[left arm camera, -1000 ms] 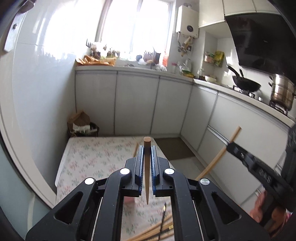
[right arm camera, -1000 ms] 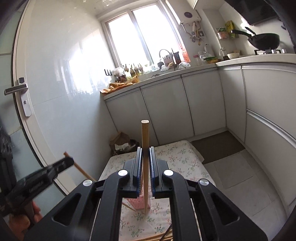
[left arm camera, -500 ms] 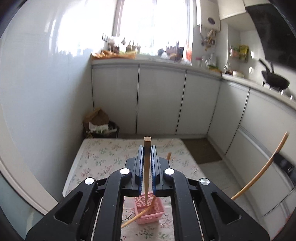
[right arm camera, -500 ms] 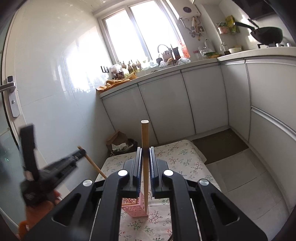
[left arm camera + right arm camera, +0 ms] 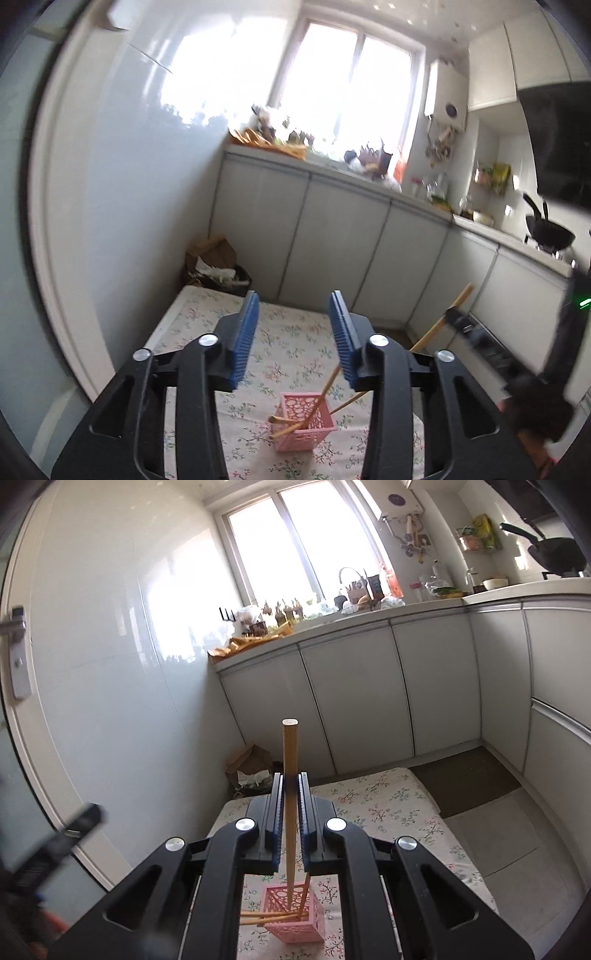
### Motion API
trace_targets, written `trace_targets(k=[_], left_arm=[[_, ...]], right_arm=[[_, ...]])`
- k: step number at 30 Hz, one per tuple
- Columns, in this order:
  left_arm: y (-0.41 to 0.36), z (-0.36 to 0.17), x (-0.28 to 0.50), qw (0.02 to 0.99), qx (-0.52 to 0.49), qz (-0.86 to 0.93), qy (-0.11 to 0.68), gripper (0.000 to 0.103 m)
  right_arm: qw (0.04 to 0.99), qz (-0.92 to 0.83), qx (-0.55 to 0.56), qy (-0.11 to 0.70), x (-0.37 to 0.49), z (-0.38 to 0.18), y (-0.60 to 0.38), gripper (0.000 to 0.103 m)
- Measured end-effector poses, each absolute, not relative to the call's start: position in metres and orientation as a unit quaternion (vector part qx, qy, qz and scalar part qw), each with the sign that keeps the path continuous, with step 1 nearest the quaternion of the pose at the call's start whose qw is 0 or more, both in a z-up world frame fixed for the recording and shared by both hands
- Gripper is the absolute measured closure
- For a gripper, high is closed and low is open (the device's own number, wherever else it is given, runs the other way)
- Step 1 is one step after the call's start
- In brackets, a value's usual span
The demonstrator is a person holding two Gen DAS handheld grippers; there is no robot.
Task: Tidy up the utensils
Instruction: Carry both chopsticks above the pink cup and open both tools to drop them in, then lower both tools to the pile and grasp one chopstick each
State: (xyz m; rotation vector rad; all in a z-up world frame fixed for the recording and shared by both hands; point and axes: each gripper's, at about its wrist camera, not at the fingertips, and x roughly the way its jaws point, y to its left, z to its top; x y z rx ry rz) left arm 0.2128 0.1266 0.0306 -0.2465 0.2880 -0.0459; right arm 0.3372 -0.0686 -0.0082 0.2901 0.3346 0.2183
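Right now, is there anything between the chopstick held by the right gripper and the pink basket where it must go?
Nothing visible blocks it. The right gripper holds the chopstick upright, its lower end just over the open pink basket. Other chopsticks already lean inside.

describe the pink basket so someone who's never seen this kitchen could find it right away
Start at the floral tablecloth covering the low table in front of the white cabinets. Near its closer end stands a small pink basket with openwork sides. It is the only pink thing there, with wooden chopsticks leaning out of it, and the right gripper holds one more chopstick upright directly above it.
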Motion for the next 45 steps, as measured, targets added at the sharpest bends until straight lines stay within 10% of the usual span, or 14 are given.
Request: trace_targets(k=[10,27,45], left_arm=[[0.149,0.012,0.225,0.974,-0.134,-0.003,0.181,0.062],[0.115,0.021,0.190,0.980,-0.084,-0.020,0.178,0.017],[-0.024,-0.104,0.209,0.865,0.138,-0.181,0.448,0.007]], right_arm=[[0.965,0.121,0.119,0.200,0.351,-0.052,-0.029,0.089],[0.964,0.033,0.178,0.196,0.254,-0.038,-0.103,0.008],[0.898,-0.067,0.194,0.388,0.148,-0.178,-0.234,0.007]])
